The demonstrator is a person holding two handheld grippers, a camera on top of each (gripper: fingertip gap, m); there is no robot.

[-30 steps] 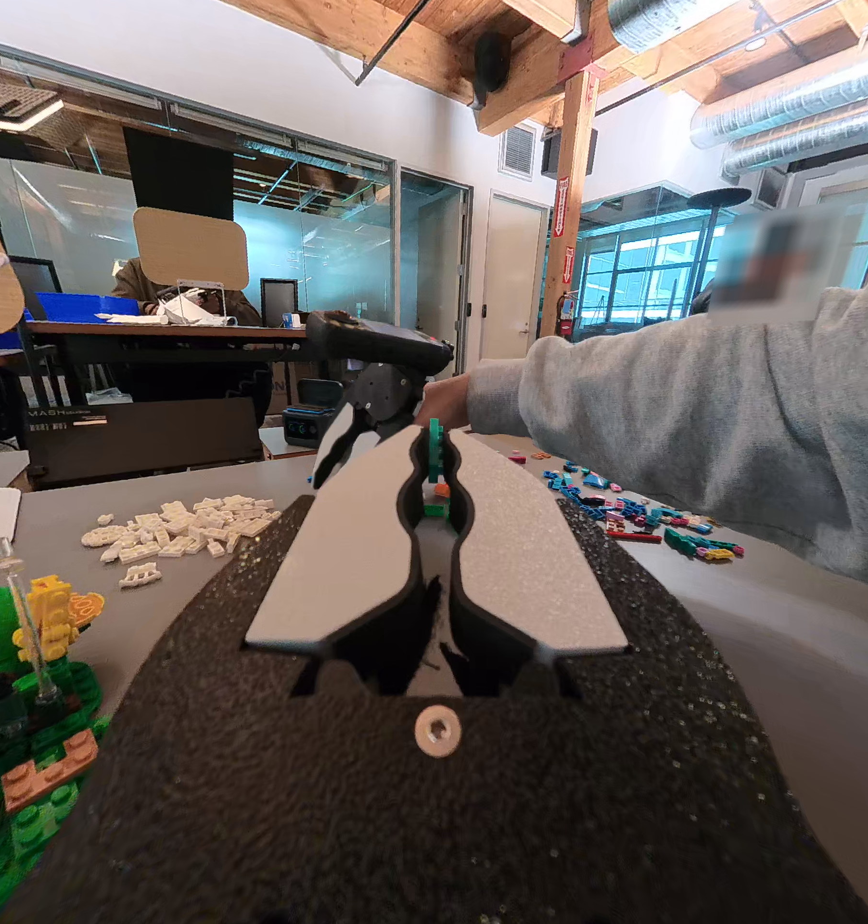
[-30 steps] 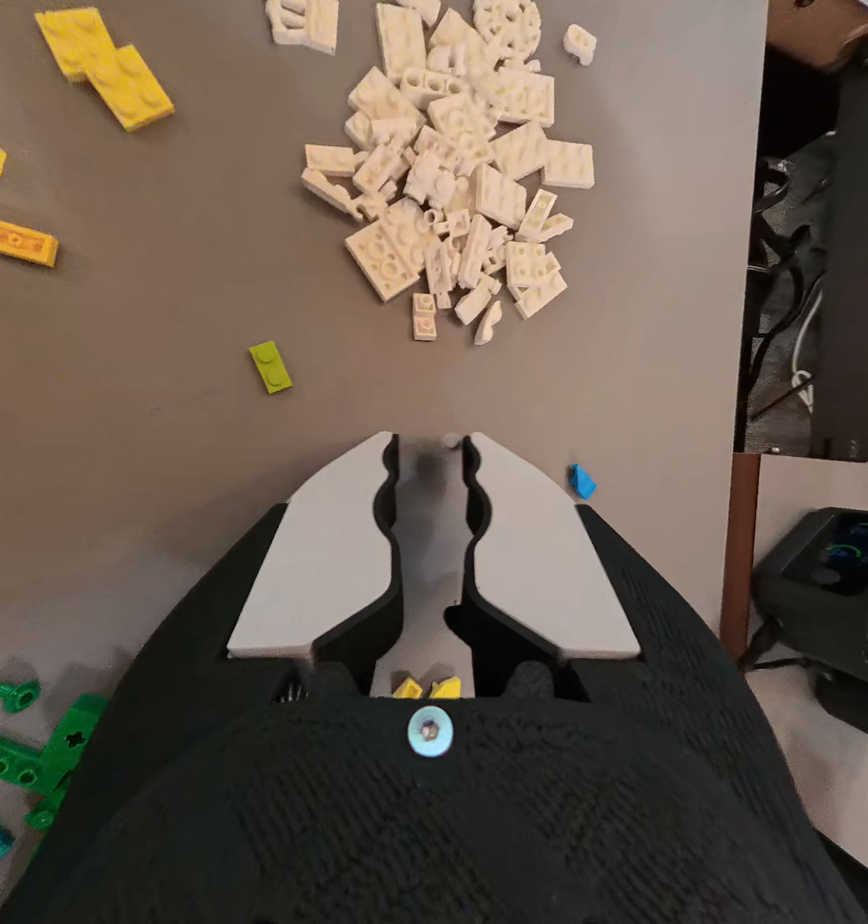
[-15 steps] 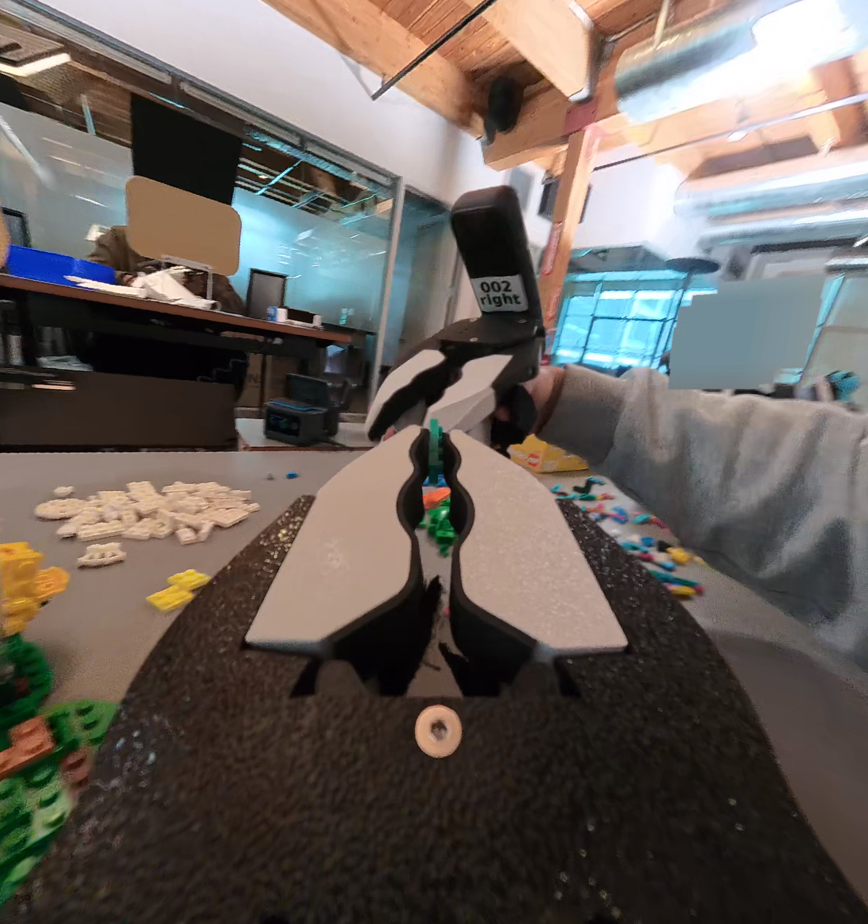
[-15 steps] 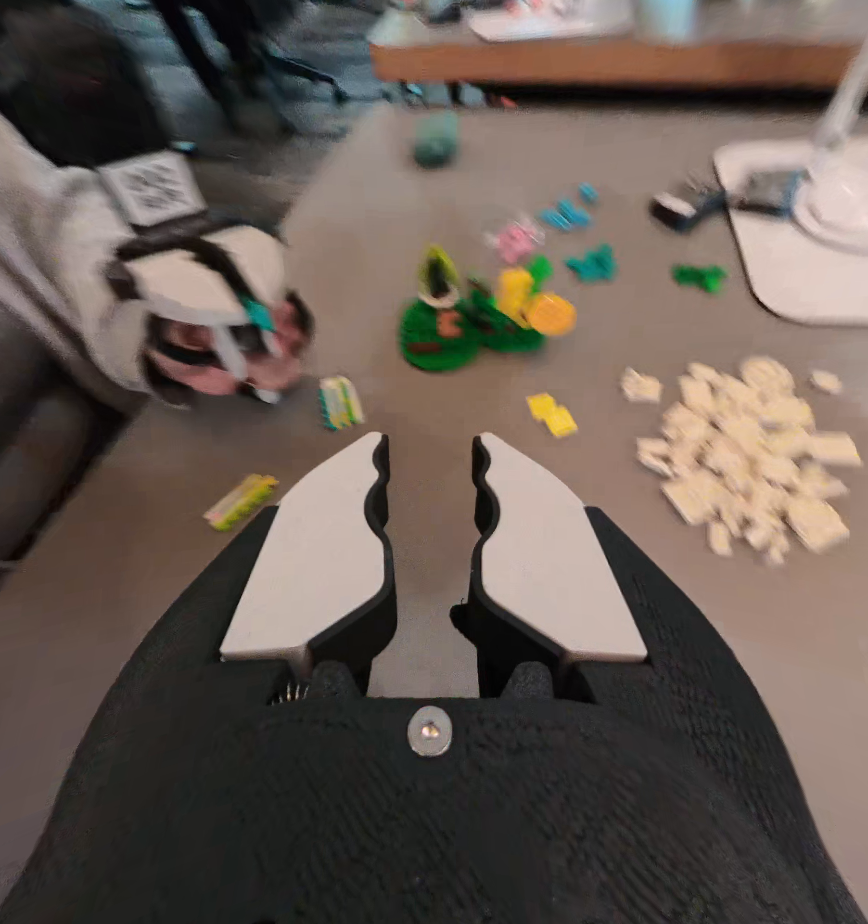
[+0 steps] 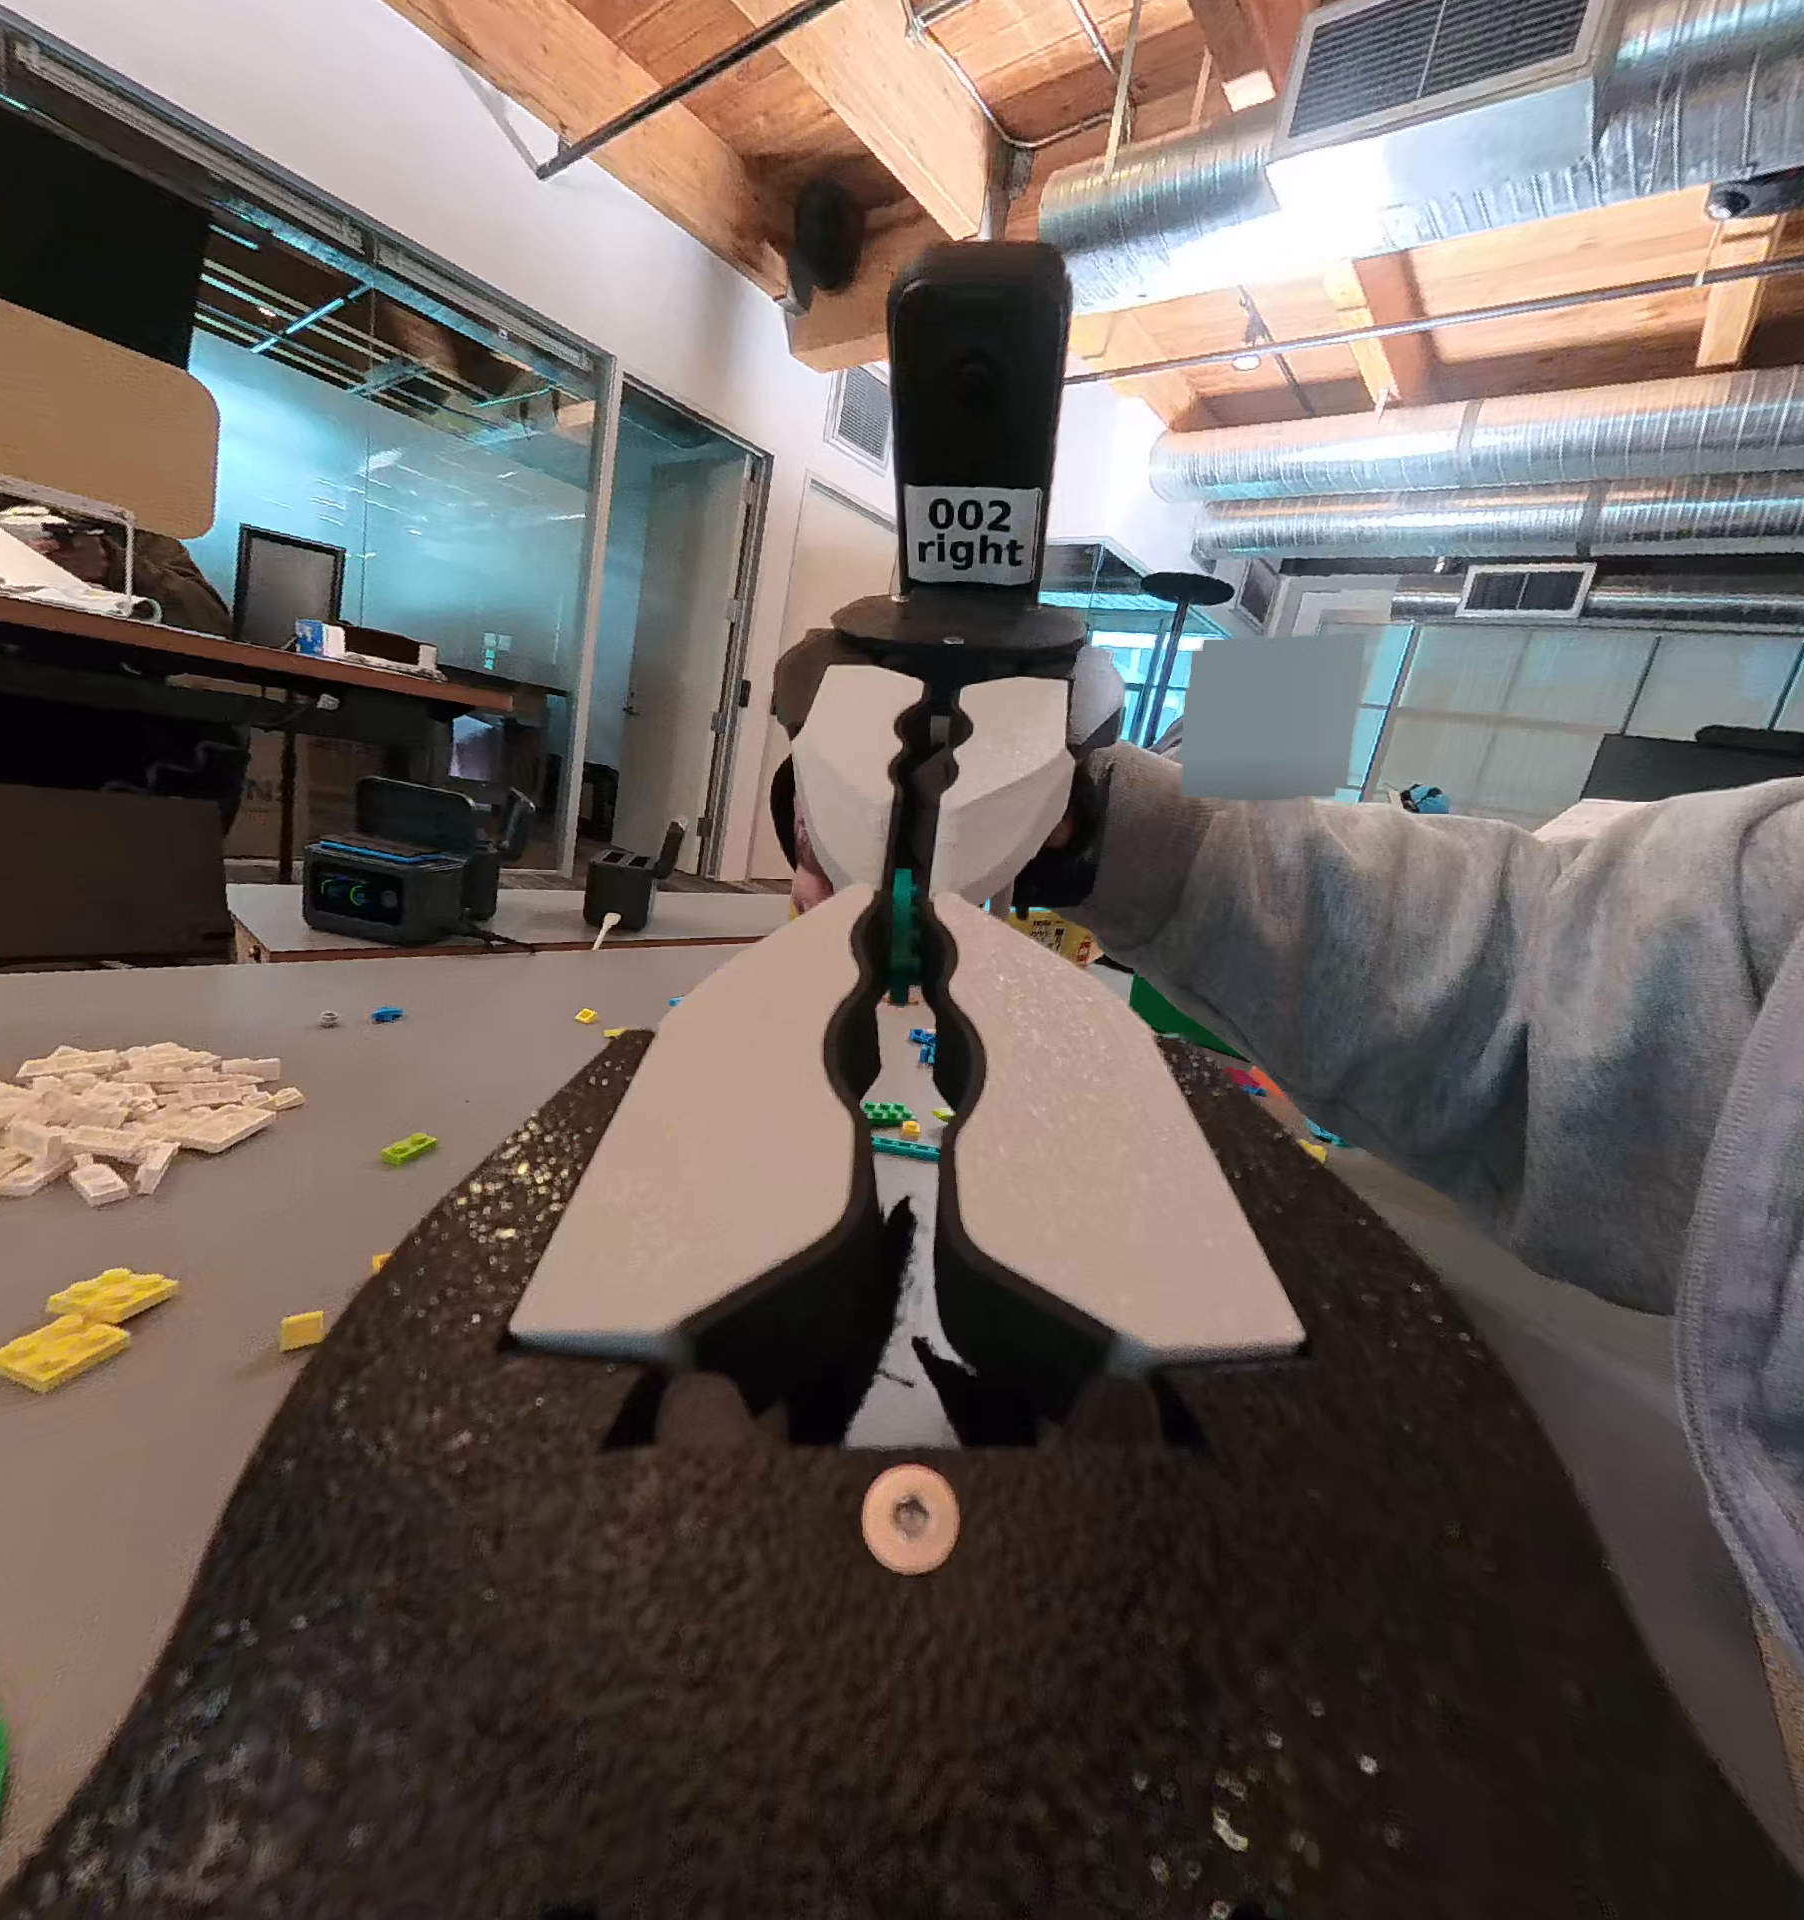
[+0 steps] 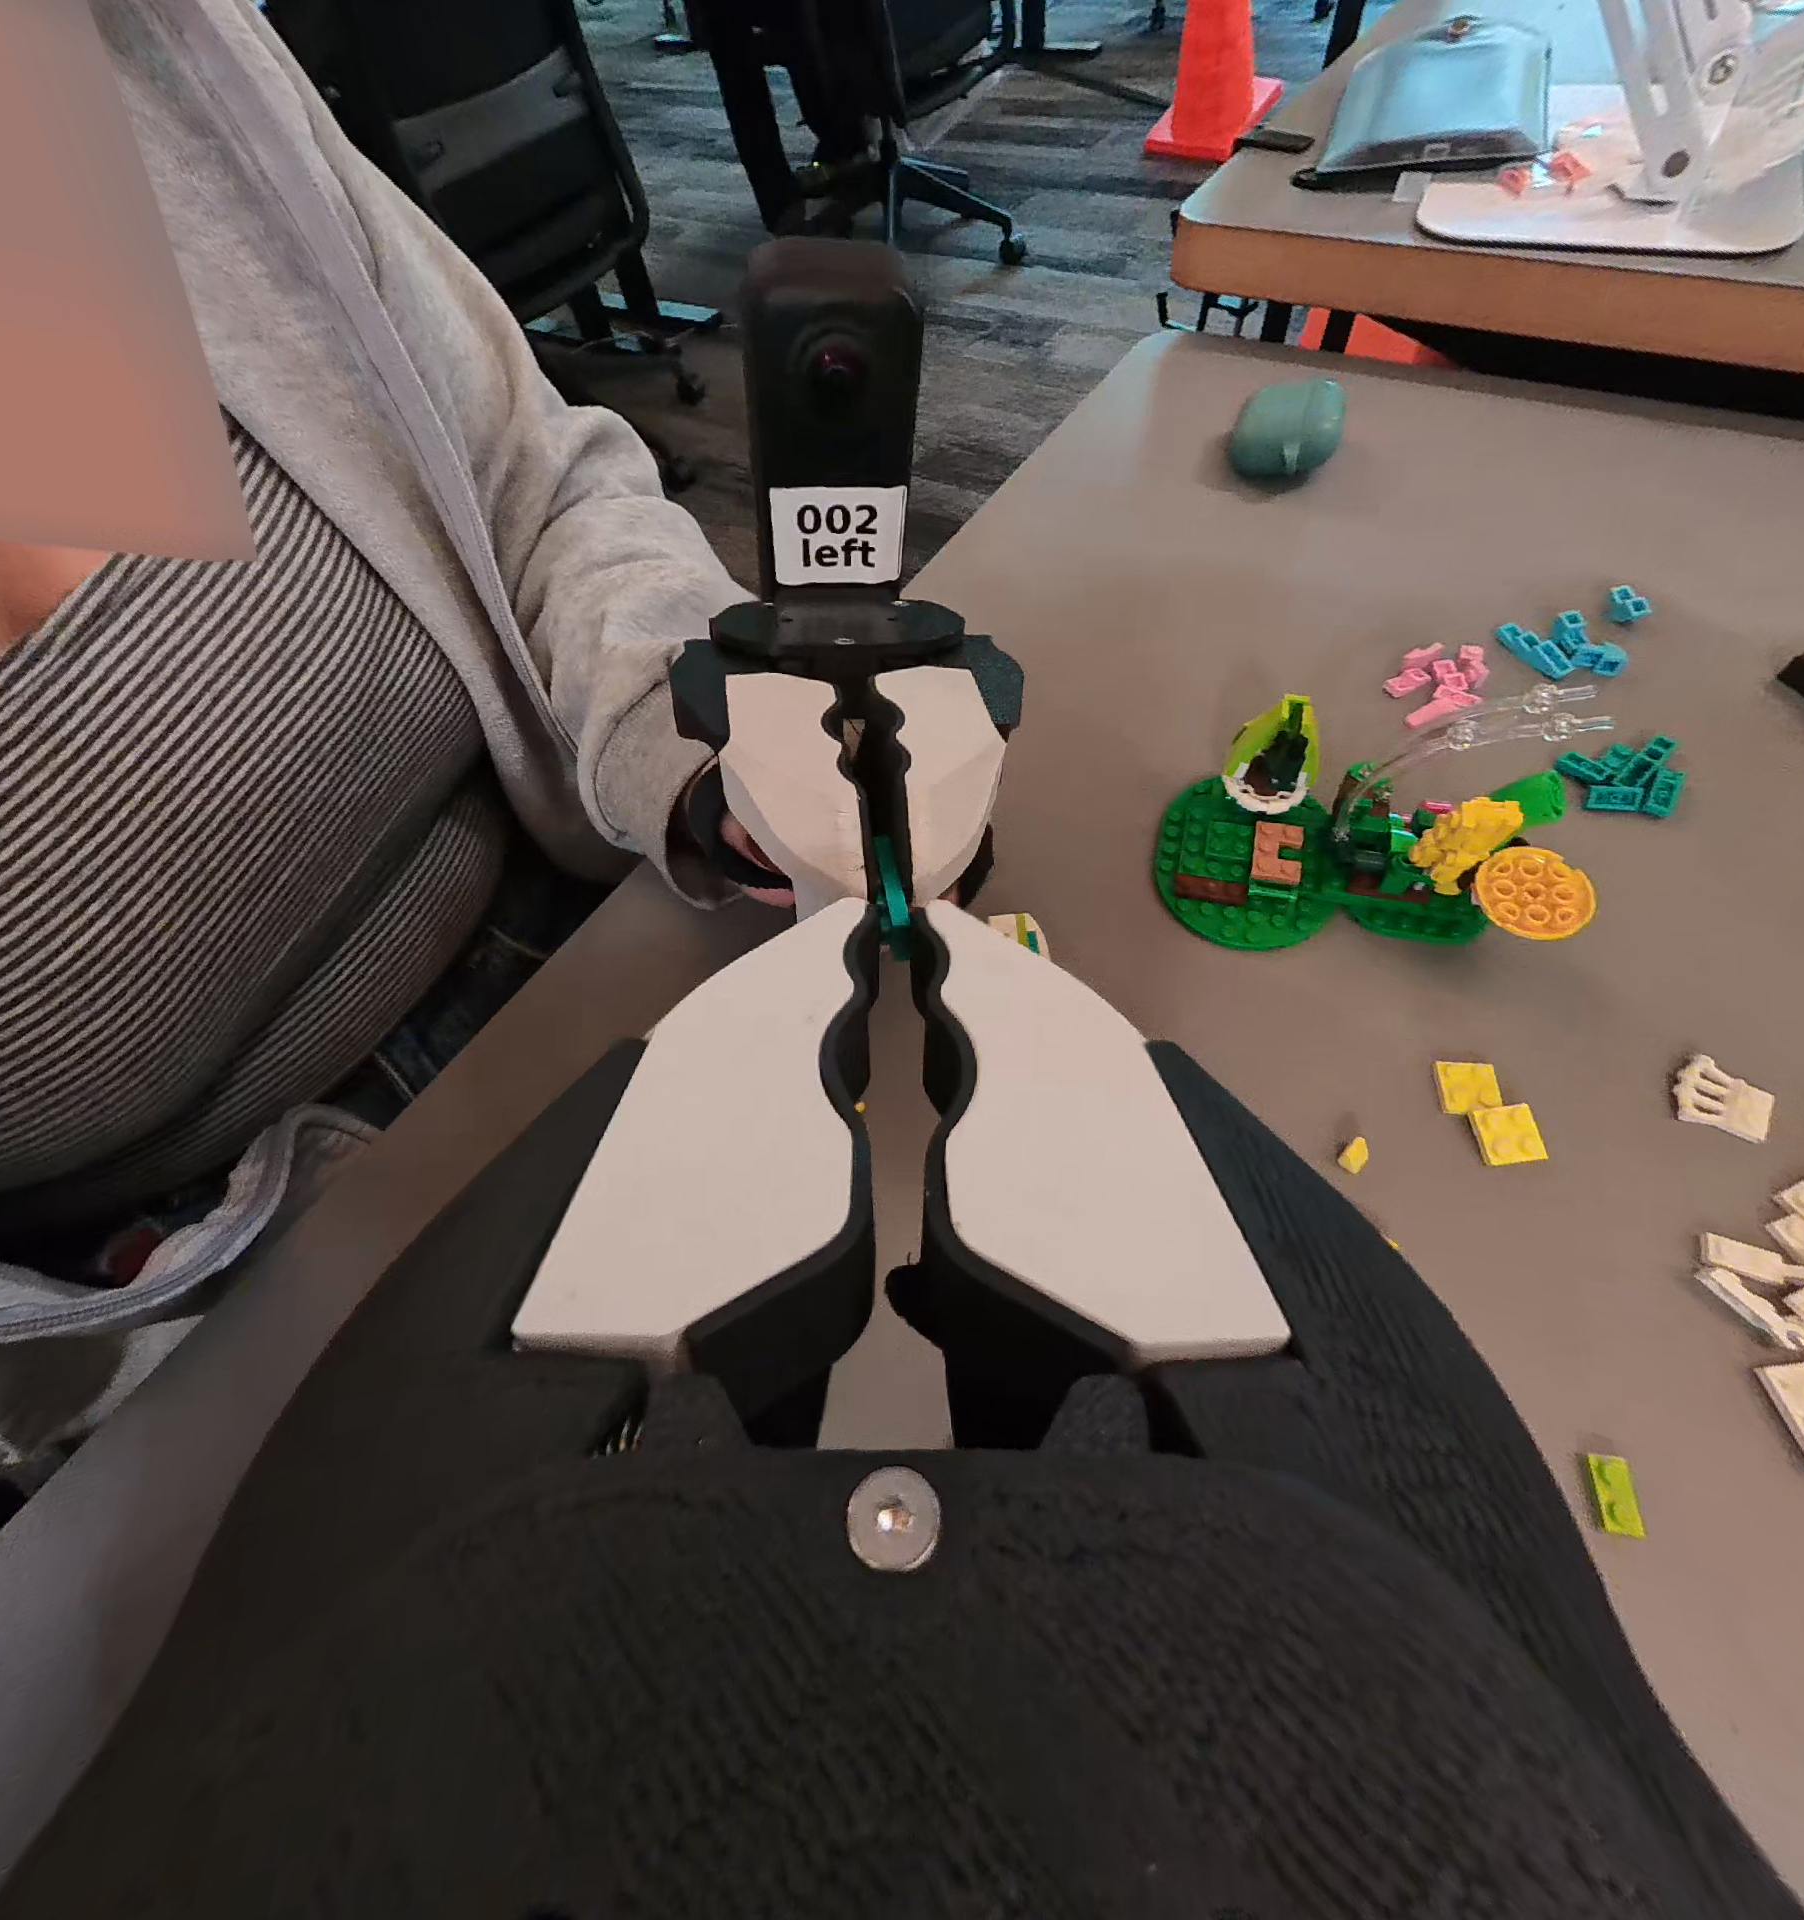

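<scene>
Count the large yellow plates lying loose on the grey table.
2: one yellow plate and a second right beside it, between the green model and the white pile. The right gripper may hide others.

A small teal-green toy brick piece (image 5: 903,935) is caught between two hand-held grippers that face each other tip to tip above the grey table (image 6: 1293,582). It is a thin, flat plate with studs along one face, standing on edge and roughly upright. The left gripper (image 5: 903,920) pinches its one end, fingers pressed to both faces; the right gripper (image 6: 893,914) clamps the other end.
</scene>
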